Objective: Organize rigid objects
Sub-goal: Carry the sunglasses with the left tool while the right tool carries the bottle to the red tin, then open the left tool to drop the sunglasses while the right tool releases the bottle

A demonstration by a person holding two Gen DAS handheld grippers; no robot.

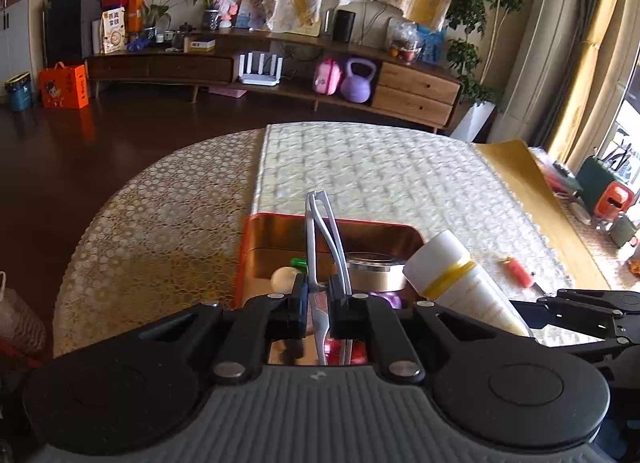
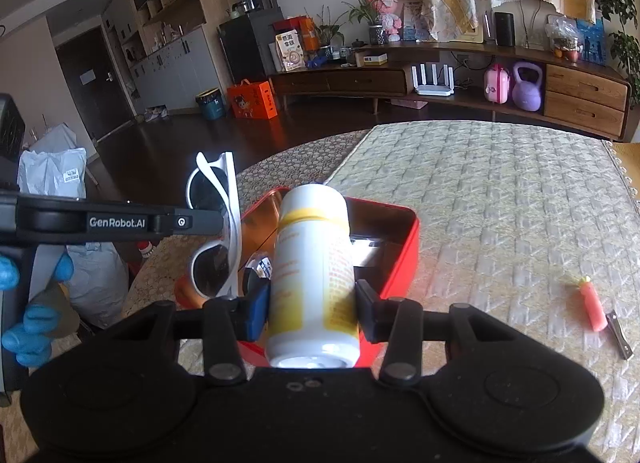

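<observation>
Your left gripper (image 1: 318, 305) is clamped right down on a pair of white-framed sunglasses (image 1: 320, 239), folded, pinched edge-on between the pads; the frame sticks up and forward past the fingertips. In the right wrist view the same sunglasses (image 2: 218, 231) hang at the tip of the left gripper (image 2: 222, 223), dark lenses facing the camera, just off the left wall of the red tin.

Your right gripper (image 2: 312, 303) is partly open and closed on a white bottle with yellow bands (image 2: 314, 275). The pads press its sides low on the body; base toward the camera, cap pointing away and tilted up. In the left wrist view that bottle (image 1: 460, 275) lies slantwise just right of the red tin, with the right gripper (image 1: 588, 315) behind it at the frame edge.

Landmark: the red tin (image 1: 246, 259), open, gold-lined, on the patterned tablecloth (image 1: 160, 231). Both grippers hover over its near end. The bottle sits above the tin's (image 2: 400, 259) middle; the sunglasses above its left rim.

Inside the tin: a round metal-lidded jar (image 1: 374, 267), a pale ball (image 1: 285, 278) and a small green piece (image 1: 298, 263) beside it.

Well right of the tin, on the cloth: an orange carrot-shaped piece (image 2: 591, 305), and just beyond it metal nail clippers (image 2: 619, 337).

Blue-gloved fingers (image 2: 32, 333) show at the left edge.
</observation>
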